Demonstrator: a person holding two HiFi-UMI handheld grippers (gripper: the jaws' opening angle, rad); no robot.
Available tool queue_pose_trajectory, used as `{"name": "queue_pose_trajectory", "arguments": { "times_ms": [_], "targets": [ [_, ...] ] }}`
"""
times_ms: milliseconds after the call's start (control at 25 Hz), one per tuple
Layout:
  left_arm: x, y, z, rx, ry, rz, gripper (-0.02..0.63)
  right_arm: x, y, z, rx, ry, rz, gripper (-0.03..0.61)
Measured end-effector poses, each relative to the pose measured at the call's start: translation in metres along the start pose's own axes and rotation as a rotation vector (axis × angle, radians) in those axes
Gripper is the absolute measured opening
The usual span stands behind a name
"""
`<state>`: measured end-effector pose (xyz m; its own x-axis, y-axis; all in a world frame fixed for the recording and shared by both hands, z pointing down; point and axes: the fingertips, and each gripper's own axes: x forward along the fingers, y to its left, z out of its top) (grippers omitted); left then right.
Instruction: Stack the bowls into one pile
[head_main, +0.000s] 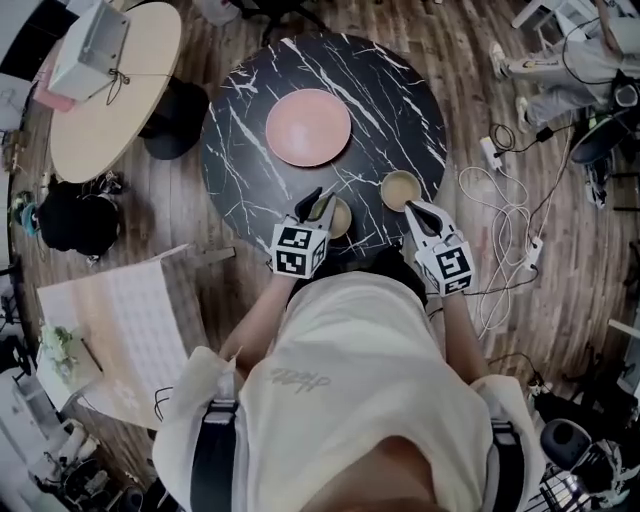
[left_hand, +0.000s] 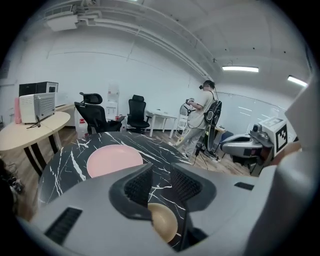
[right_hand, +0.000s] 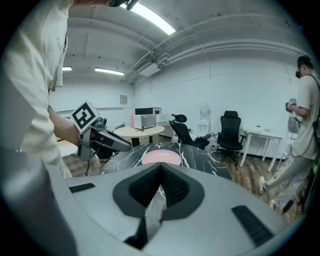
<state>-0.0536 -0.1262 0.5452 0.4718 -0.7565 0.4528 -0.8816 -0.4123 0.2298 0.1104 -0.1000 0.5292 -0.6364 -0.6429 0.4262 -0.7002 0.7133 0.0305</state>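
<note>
Two tan bowls sit apart near the front edge of the black marble table (head_main: 240, 130). The left bowl (head_main: 338, 217) lies just under my left gripper (head_main: 320, 203). In the left gripper view that gripper (left_hand: 161, 186) is open, and the bowl (left_hand: 162, 221) shows below the gap, free of the pads. The right bowl (head_main: 398, 187) sits right in front of my right gripper (head_main: 413, 208). In the right gripper view its jaws (right_hand: 160, 169) meet at the tips, with nothing seen between them. A pink plate (head_main: 308, 127) lies mid-table.
A beige round table (head_main: 115, 100) with a white appliance (head_main: 90, 45) stands at the left. Cables and a power strip (head_main: 497, 235) lie on the wooden floor at the right. A second person (left_hand: 202, 120) stands beyond the table, near office chairs (left_hand: 137, 114).
</note>
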Motion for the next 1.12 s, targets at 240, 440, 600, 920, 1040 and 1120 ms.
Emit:
{"name": "queue_pose_trajectory", "arguments": {
  "times_ms": [240,440,600,920,1040,1120],
  "targets": [
    [0.038,-0.033,0.006,0.030,0.048,0.035,0.123,-0.009,-0.051,-0.010,0.030,-0.040,0.044,0.006],
    [0.064,-0.054,0.001,0.022,0.080,0.082,0.123,-0.014,-0.083,-0.019,0.024,-0.058,0.092,0.006],
    [0.086,-0.061,-0.013,0.004,0.120,0.121,0.123,-0.012,-0.105,-0.023,0.023,-0.085,0.124,0.006],
    [0.121,-0.065,-0.029,-0.141,0.160,0.191,0.123,-0.012,-0.130,-0.042,0.018,-0.058,0.255,0.006],
    [0.130,-0.068,-0.044,-0.156,0.208,0.197,0.123,-0.013,-0.128,-0.049,0.017,-0.035,0.288,0.006],
    [0.138,-0.067,-0.056,-0.164,0.239,0.205,0.123,-0.012,-0.126,-0.060,0.010,-0.007,0.313,0.006]
  ]
}}
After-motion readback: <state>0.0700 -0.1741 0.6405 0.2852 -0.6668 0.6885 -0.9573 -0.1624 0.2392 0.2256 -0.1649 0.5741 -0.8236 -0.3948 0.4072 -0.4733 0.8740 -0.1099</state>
